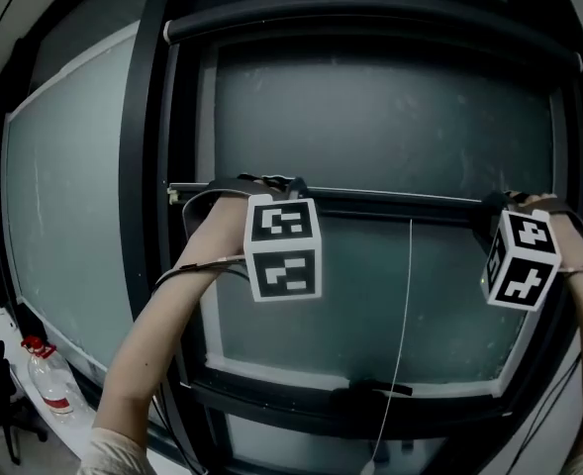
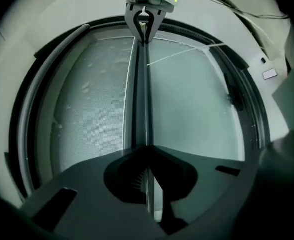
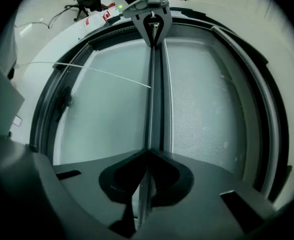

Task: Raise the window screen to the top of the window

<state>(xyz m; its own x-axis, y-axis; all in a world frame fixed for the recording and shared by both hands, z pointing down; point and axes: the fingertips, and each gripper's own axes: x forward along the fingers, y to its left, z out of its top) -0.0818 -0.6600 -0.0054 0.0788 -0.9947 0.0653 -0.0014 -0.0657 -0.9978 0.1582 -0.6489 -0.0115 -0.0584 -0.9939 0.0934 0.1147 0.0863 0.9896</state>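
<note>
The window screen (image 1: pixel 380 117) hangs in the upper part of the window. Its grey mesh goes from the roller tube (image 1: pixel 370 28) at the top down to a dark bottom bar (image 1: pixel 390 198), and this bar lies level at about the middle height of the window frame (image 1: pixel 138 196). Under the bar there is only the glass pane, and it looks smooth.

The left tongs (image 2: pixel 146 148) are closed on the bottom bar near its left end. In the left gripper view the bar (image 2: pixel 142 94) runs straight away from the pinched jaws, with the mesh (image 2: pixel 87 109) on its left side. The right tongs (image 3: pixel 149 151) are closed on the same bar near its right end. In the right gripper view the bar (image 3: pixel 155 94) runs away from the jaws, with the mesh (image 3: pixel 206 104) on its right side. Each gripper view shows the other tongs at the far end of the bar, also gripping it.

In the head view a marker cube (image 1: pixel 283 248) sits below the left grip and a second marker cube (image 1: pixel 521 260) below the right grip. A bare forearm (image 1: pixel 157 334) reaches up to the left one.

A thin white cord (image 1: pixel 402 295) hangs from the bar, between the two grips, down to the lower frame. Low at the left stands a clear bottle (image 1: pixel 48 369) with a red cap.
</note>
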